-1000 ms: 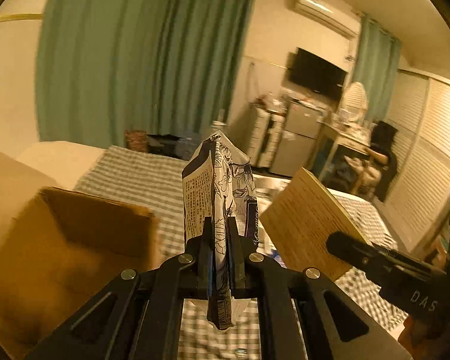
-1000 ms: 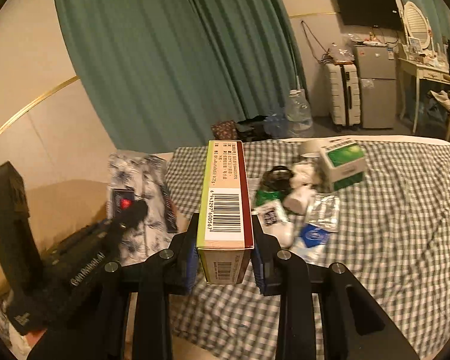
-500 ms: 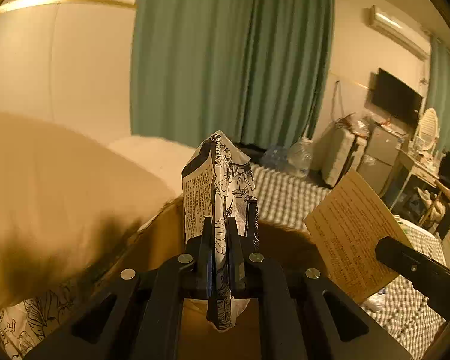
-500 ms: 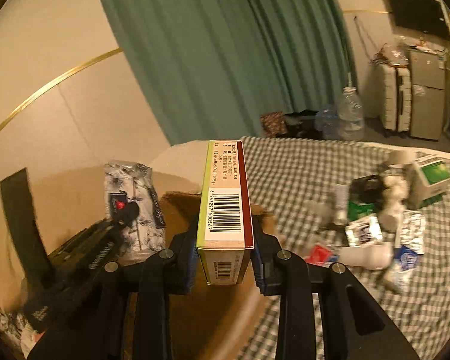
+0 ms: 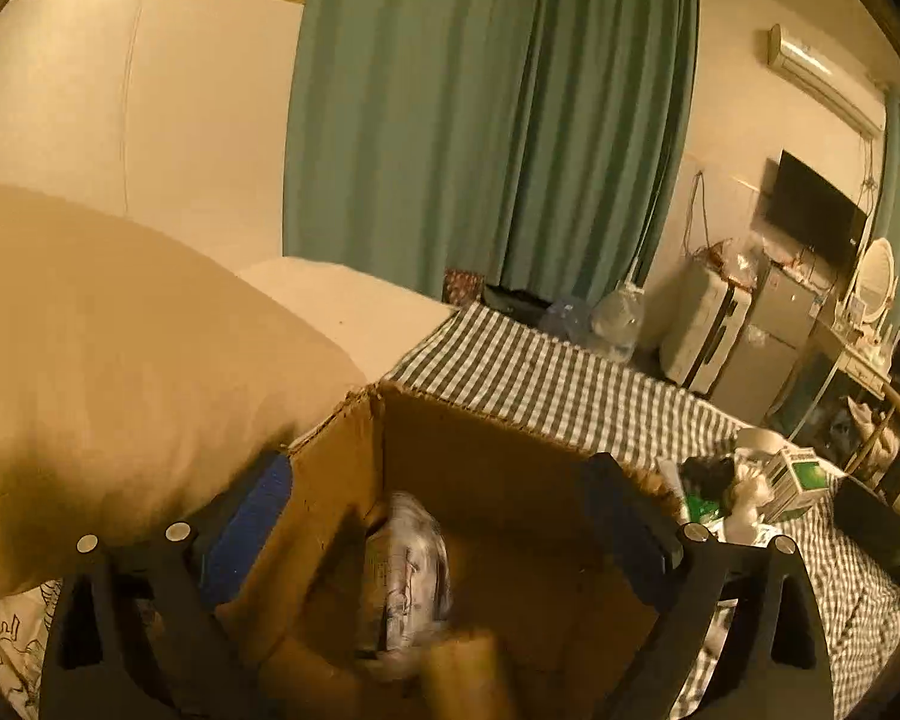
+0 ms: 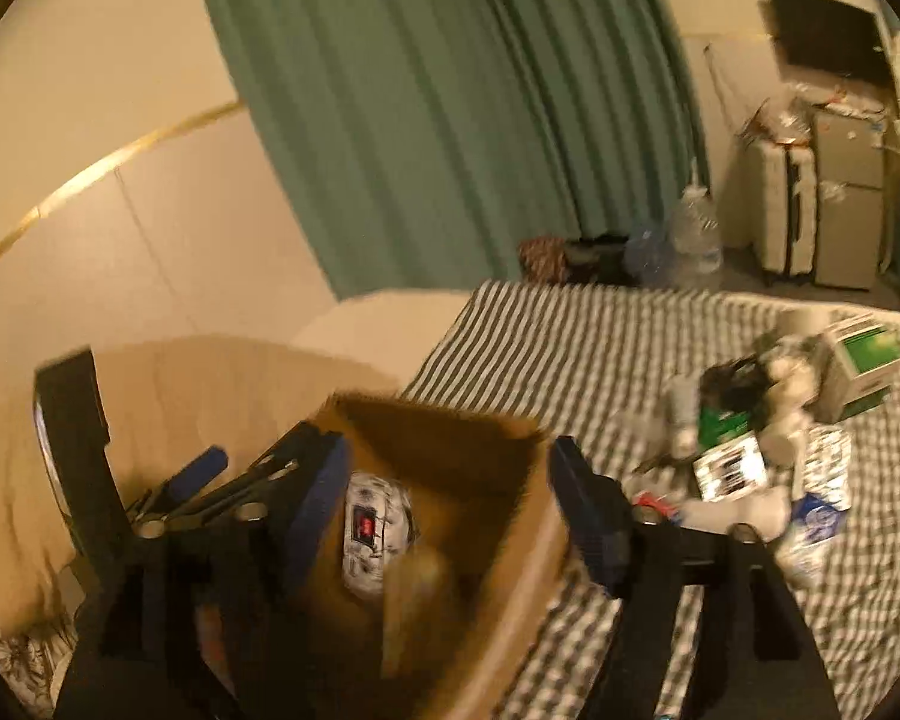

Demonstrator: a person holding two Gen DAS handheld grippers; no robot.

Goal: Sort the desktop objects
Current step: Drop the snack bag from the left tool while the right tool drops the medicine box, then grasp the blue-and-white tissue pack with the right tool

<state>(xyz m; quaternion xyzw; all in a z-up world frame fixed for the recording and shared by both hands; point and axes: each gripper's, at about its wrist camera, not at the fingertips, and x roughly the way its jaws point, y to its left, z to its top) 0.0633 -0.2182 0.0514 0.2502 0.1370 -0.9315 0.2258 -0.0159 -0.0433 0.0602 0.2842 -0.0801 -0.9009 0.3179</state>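
Both grippers hang open over a brown cardboard box. My left gripper is empty; the floral white packet lies inside the box below it, with a blurred tan box beside it. My right gripper is empty too; the packet and the blurred tan box show between its fingers. The left gripper shows at the left of the right wrist view.
The box stands on a checked cloth. A heap of small items with a green-and-white carton lies to the right. A beige cushion is left of the box. Green curtains hang behind.
Both grippers opened. The floral packet left the left gripper and the long carton left the right one; both now lie in the cardboard box, still blurred.
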